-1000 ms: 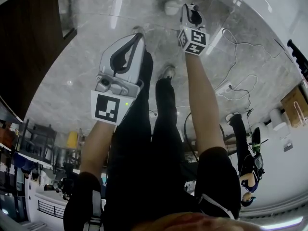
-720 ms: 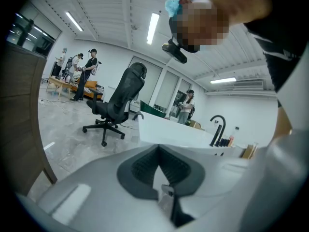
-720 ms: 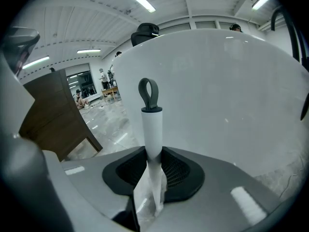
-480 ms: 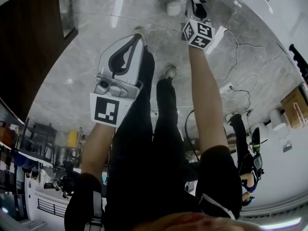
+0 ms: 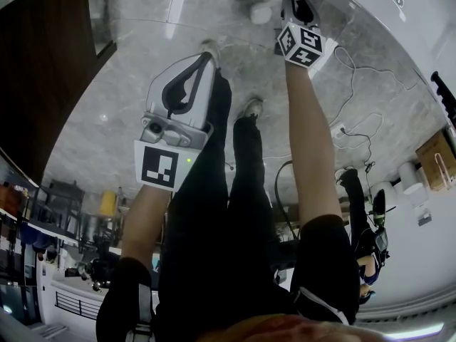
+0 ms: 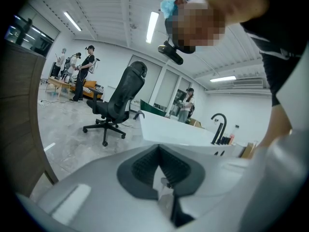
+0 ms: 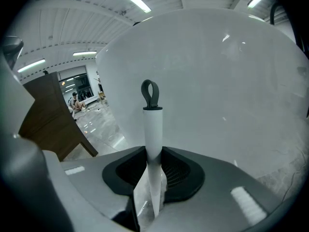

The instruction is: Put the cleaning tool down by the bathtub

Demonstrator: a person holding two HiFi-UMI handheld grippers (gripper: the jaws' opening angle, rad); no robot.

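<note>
Tool check: cleaning tool (image 7: 153,129) shows as a slim white round handle ending in one dark grey hanging loop (image 7: 149,94); its working end sits behind the gripper body, so we can't see it. It's off the floor, in the right gripper (image 7: 153,151): fingers partly apart and clamped on the handle. The handle runs to 12 o'clock in the right gripper view, loop end against the white wall of the bathtub (image 7: 217,81), which fills most of that view. We can't tell if the loop touches the wall. Left gripper (image 6: 158,149): fingers closed together, nothing between them. In the head view it's at 10 o'clock over the grey marbled floor (image 5: 107,84). Counts: one tool, one loop, two grippers, one bathtub, one black office chair (image 6: 118,103) at 10 o'clock in the left gripper view, one black tap (image 6: 218,127) at 3 o'clock there.
</note>
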